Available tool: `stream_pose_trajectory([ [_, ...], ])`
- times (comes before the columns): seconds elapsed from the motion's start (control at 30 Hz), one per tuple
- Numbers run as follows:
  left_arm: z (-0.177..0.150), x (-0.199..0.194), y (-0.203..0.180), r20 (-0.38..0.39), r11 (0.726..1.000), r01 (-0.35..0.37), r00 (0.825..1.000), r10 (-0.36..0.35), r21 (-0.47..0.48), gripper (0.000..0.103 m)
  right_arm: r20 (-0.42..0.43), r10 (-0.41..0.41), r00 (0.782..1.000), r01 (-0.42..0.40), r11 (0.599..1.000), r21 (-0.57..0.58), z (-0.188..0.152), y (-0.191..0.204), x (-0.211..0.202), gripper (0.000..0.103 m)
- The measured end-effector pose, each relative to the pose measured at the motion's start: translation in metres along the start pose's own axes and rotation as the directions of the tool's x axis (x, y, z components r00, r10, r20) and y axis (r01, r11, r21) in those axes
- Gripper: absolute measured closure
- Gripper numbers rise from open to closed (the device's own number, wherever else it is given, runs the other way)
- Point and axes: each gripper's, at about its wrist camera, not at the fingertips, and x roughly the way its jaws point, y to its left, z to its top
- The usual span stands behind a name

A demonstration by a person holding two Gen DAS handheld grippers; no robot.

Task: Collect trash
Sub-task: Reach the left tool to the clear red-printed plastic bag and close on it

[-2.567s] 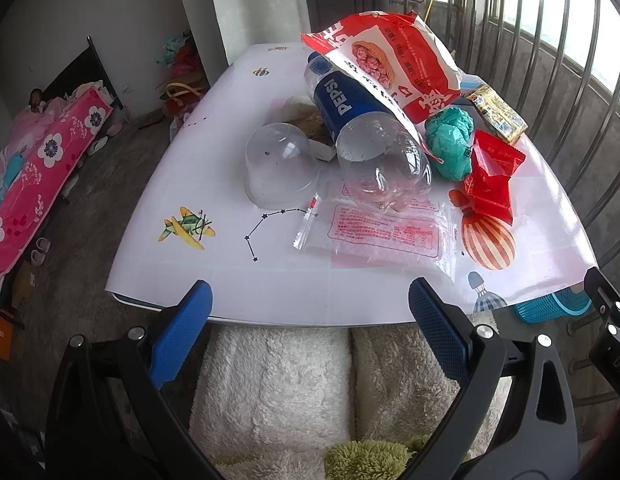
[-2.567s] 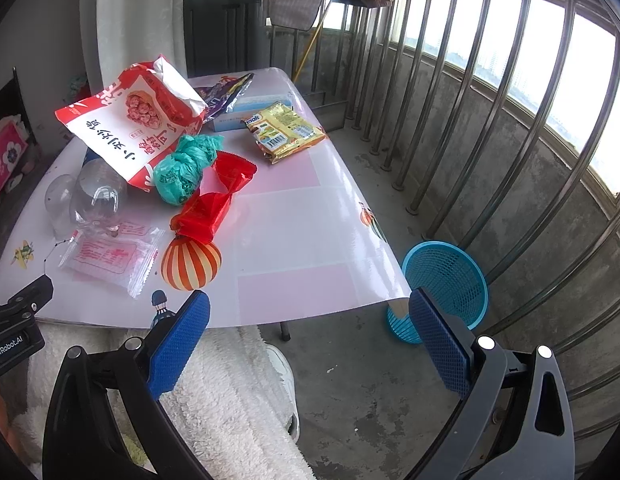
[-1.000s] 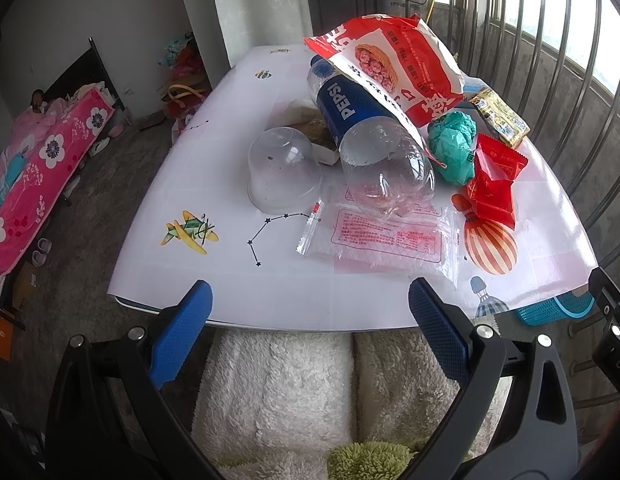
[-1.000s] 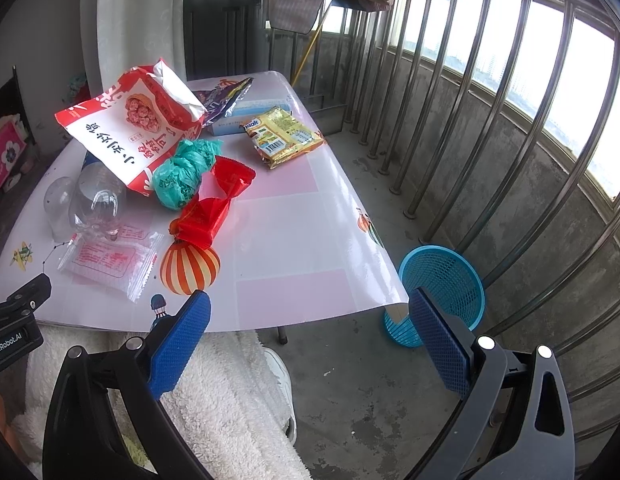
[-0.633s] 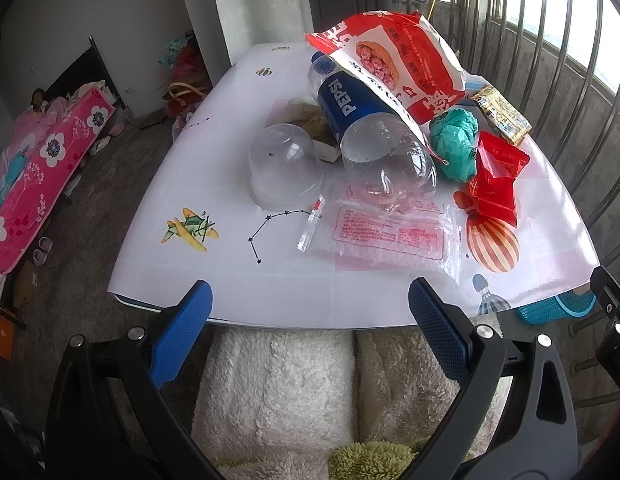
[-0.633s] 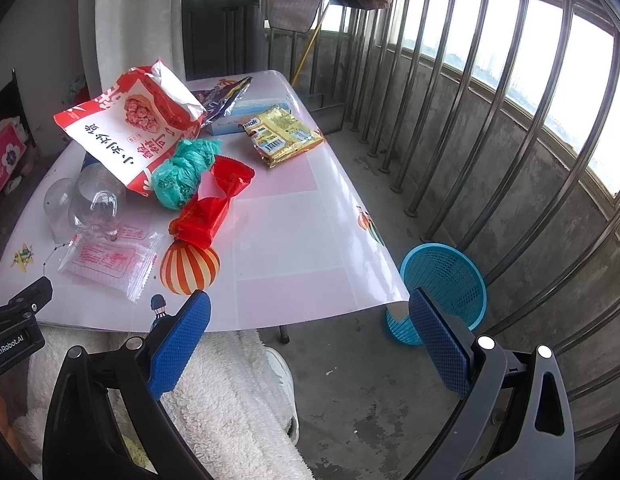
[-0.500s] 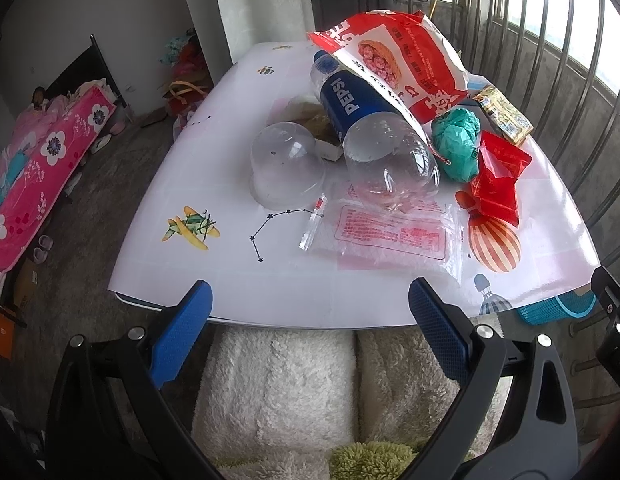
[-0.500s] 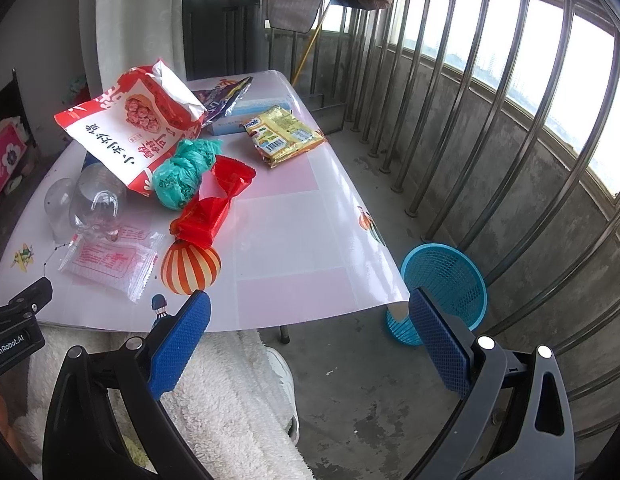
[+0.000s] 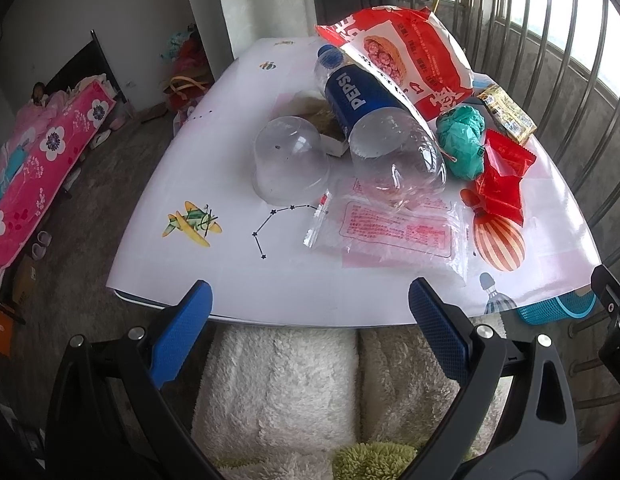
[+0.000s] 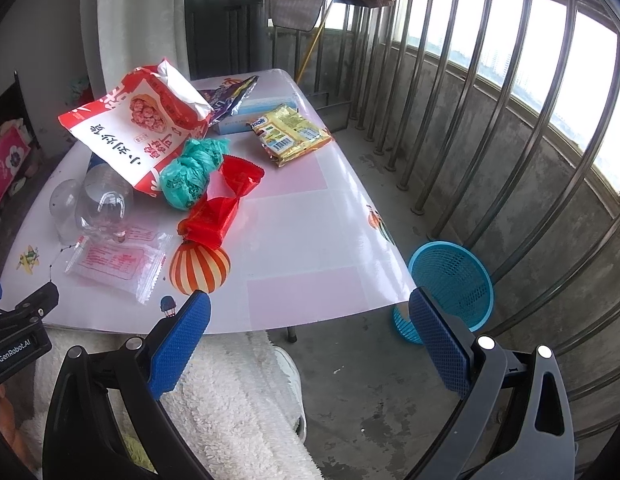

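Note:
Trash lies on a white table [image 9: 238, 280] [image 10: 310, 288]: an empty Pepsi bottle [image 9: 374, 120] [image 10: 104, 200] on its side, a clear dome lid [image 9: 290, 160], a clear sachet with red print [image 9: 394, 232] [image 10: 114, 260], a big red-and-white snack bag [image 9: 406, 60] [image 10: 142, 128], a green wad [image 9: 462, 140] [image 10: 190, 172], a red wrapper [image 9: 502, 176] [image 10: 222, 204] and a yellow packet [image 10: 290, 132]. A blue mesh bin [image 10: 450, 280] [image 9: 558, 310] stands on the floor right of the table. My left gripper [image 9: 310, 332] and right gripper [image 10: 310, 336] hang open short of the table's near edge, both empty.
Steel railing bars [image 10: 490, 120] close off the right side behind the bin. A purple foil bag [image 10: 230, 96] and a pale blue box [image 10: 254, 114] lie at the table's far end. White fleece [image 9: 278, 380] covers a person's lap below. A pink floral bed [image 9: 38, 172] stands left.
Both views have shifted only slightly; the left gripper has crept a little to the left and the trash sits where it was. Both grippers stay open.

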Motion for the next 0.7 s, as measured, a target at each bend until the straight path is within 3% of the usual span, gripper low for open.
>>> stream_pose_trajectory([
  [0.23, 0.000, 0.009, 0.004, -0.008, 1.000, 0.002, 1.000, -0.002, 0.006, 0.009, 0.021, 0.057, 0.998, -0.056, 0.998, -0.009, 0.005, 0.009, 0.004, 0.006],
  [0.47, 0.010, 0.020, 0.026, 0.048, 0.999, 0.046, 0.998, -0.046, -0.005, 0.009, 0.098, 0.201, 0.975, -0.198, 0.980, -0.032, 0.020, 0.020, 0.009, 0.006],
  [0.57, 0.015, 0.023, 0.042, 0.106, 0.991, 0.131, 0.986, -0.129, -0.016, 0.009, 0.110, 0.235, 0.966, -0.233, 0.972, -0.032, 0.028, 0.030, 0.015, 0.006],
  [0.7, 0.022, 0.029, 0.066, 0.170, 0.957, 0.286, 0.947, -0.274, -0.048, 0.009, 0.077, 0.303, 0.950, -0.300, 0.953, -0.049, 0.036, 0.050, 0.025, 0.006],
])
